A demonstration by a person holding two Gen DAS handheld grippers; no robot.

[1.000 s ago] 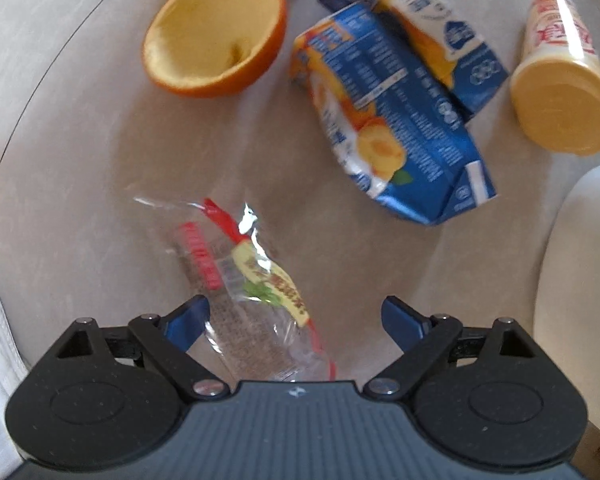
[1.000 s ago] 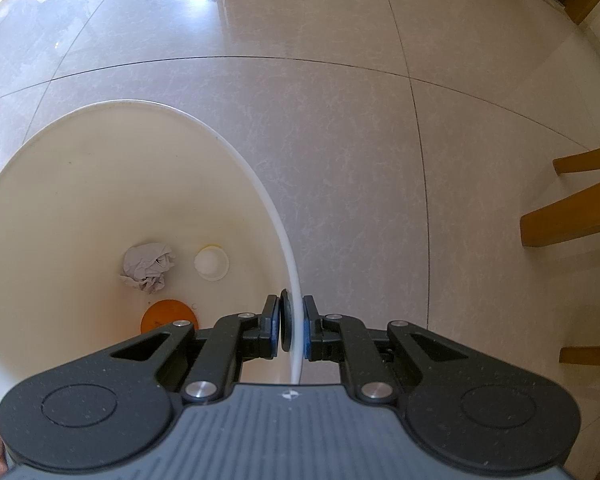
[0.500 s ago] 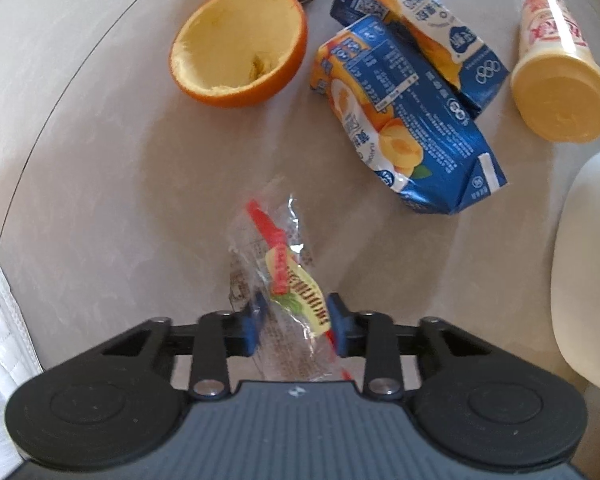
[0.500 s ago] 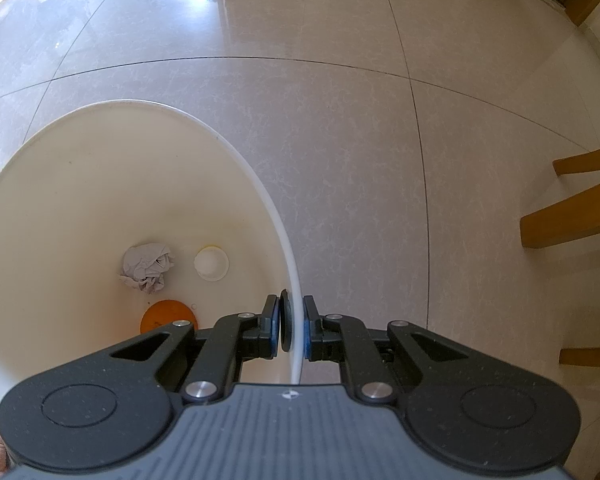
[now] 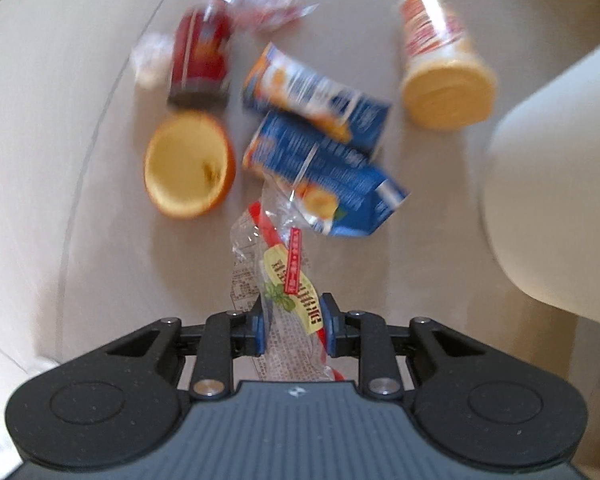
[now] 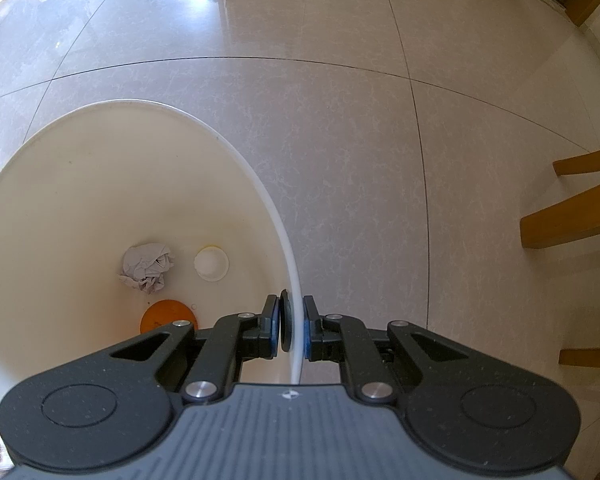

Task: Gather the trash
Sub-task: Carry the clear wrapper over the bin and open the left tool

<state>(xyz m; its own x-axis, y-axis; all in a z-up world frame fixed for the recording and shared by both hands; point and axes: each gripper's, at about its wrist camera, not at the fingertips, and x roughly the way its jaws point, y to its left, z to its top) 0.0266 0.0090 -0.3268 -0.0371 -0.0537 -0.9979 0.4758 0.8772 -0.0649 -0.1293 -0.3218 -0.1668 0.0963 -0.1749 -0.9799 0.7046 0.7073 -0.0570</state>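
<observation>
My left gripper [image 5: 293, 326] is shut on a clear plastic wrapper [image 5: 278, 268] with red and yellow print, held up off the floor. Below it lie an orange half [image 5: 189, 166], two blue juice cartons [image 5: 324, 160], a yellow-capped bottle [image 5: 444, 64] and a red can [image 5: 200, 60]; this view is blurred. My right gripper [image 6: 291, 332] is shut on the rim of a white trash bin [image 6: 288, 240]. Inside the bin sit a crumpled tissue [image 6: 148, 267], a white lid [image 6: 211, 263] and an orange piece [image 6: 167, 315].
The bin's white wall [image 5: 556, 180] fills the right of the left wrist view. A second crumpled wrapper [image 5: 266, 0] lies beyond the can. Wooden chair legs [image 6: 572, 216] stand at the right on the tiled floor [image 6: 340, 100].
My left gripper closed on the wrapper and has lifted it away from the floor, so more litter now shows. The right gripper and bin have not moved.
</observation>
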